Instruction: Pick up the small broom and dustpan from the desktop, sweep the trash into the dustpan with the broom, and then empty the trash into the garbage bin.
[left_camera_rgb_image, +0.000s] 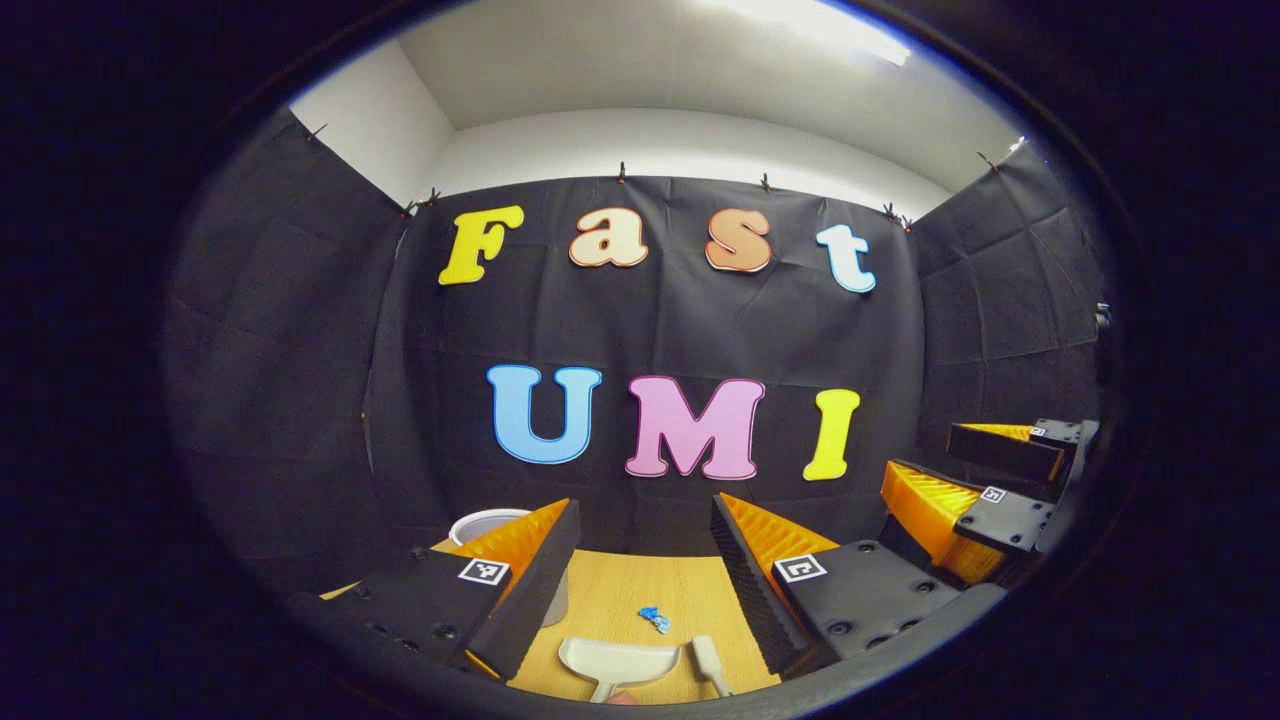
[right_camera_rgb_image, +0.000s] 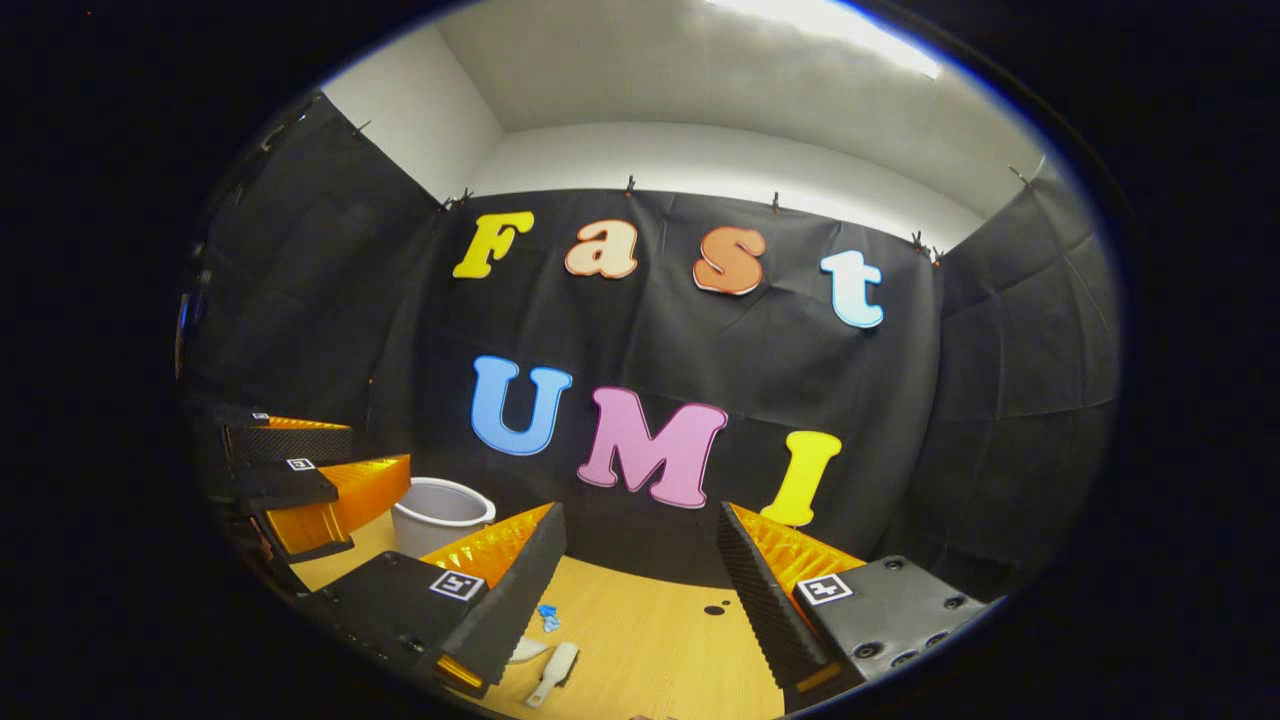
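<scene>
Broom (right_camera_rgb_image: 553, 672) and dustpan (left_camera_rgb_image: 618, 661) are laid on the worktop (left_camera_rgb_image: 620, 595).
Both handles are pointed toward the cameras; both grippers' jaws are held open, empty.

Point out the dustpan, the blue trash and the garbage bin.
dustpan (left_camera_rgb_image: 618, 659): left gripper view, on its flat pan.
blue trash (left_camera_rgb_image: 655, 619): left gripper view, on the middle of the crumpled piece.
garbage bin (right_camera_rgb_image: 440, 516): right gripper view, on its front wall below the rim.
</scene>
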